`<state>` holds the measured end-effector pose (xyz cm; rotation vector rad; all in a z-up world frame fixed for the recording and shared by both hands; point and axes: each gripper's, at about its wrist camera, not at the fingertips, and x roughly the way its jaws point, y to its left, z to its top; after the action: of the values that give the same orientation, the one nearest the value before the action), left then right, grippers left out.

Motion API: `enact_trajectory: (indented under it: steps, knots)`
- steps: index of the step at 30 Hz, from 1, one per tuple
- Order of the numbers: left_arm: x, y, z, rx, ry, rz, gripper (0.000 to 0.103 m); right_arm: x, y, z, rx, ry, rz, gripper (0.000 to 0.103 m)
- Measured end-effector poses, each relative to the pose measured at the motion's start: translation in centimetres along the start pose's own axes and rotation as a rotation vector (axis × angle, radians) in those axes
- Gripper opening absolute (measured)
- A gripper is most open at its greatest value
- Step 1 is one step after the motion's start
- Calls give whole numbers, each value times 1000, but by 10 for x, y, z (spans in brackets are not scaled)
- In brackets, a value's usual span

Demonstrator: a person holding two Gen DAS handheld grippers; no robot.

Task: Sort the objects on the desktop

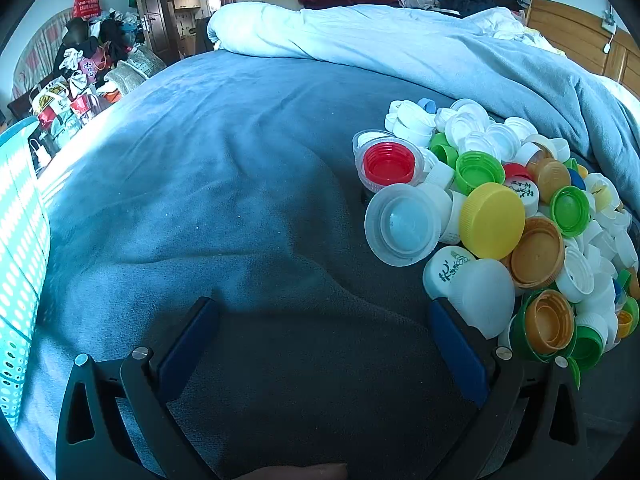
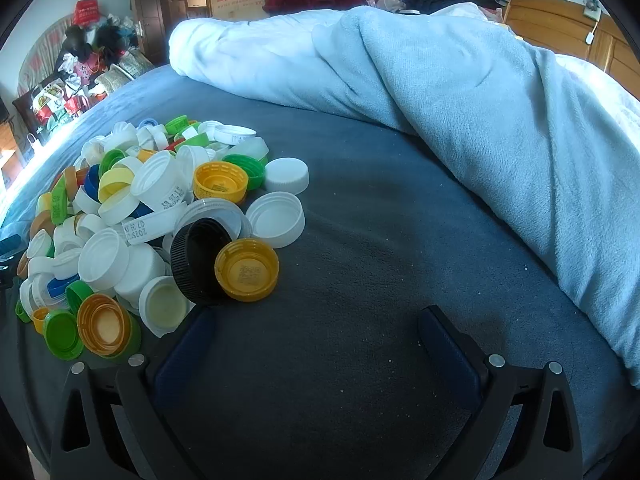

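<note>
Plastic bottle caps lie heaped on the grey-blue bedspread, and I see the pile to the right of my left gripper and to the left of my right gripper. Both tongs stand wide apart with nothing between their fingers. A yellow cap sits on the heap's near side; a black cap leans on an orange cap. A teal perforated basket stands at the far left.
</note>
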<state>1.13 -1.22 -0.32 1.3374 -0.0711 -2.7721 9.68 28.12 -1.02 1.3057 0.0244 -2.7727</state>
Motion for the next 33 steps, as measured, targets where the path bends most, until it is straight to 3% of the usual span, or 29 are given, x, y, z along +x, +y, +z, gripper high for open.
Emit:
enact_trajectory:
  steps: [33]
  knots:
    - [0,0,-2,-1,0,0,102,0,0,-2,-2,3,-6,103]
